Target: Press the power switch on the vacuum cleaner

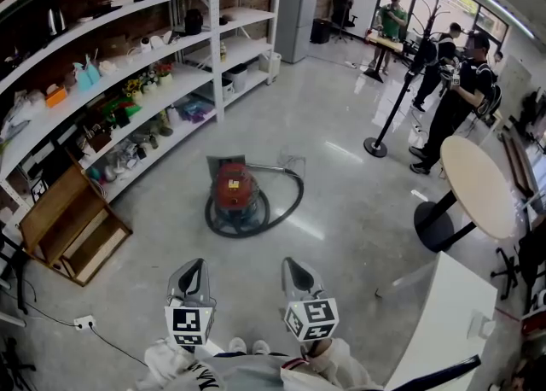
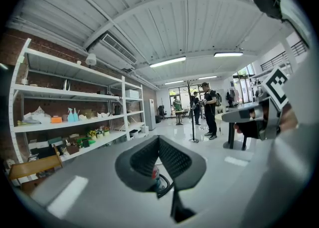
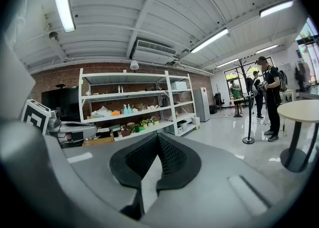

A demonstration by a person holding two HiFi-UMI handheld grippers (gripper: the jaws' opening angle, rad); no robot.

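left gripper (image 1: 191,278) closed, empty | right gripper (image 1: 296,276) closed, empty | both well apart from red vacuum cleaner (image 1: 233,189) on floor (image 1: 341,210)

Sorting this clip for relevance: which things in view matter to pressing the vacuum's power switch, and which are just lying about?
For the job:
- vacuum cleaner, with its hose
- left gripper and right gripper, both shut and empty

Lying about:
- shelving
- round table
- wooden rack
- coat stand

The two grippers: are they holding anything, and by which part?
Nothing is held. The left gripper and the right gripper each have jaws shut tip to tip on nothing; the red vacuum cleaner stands untouched on the floor ahead.
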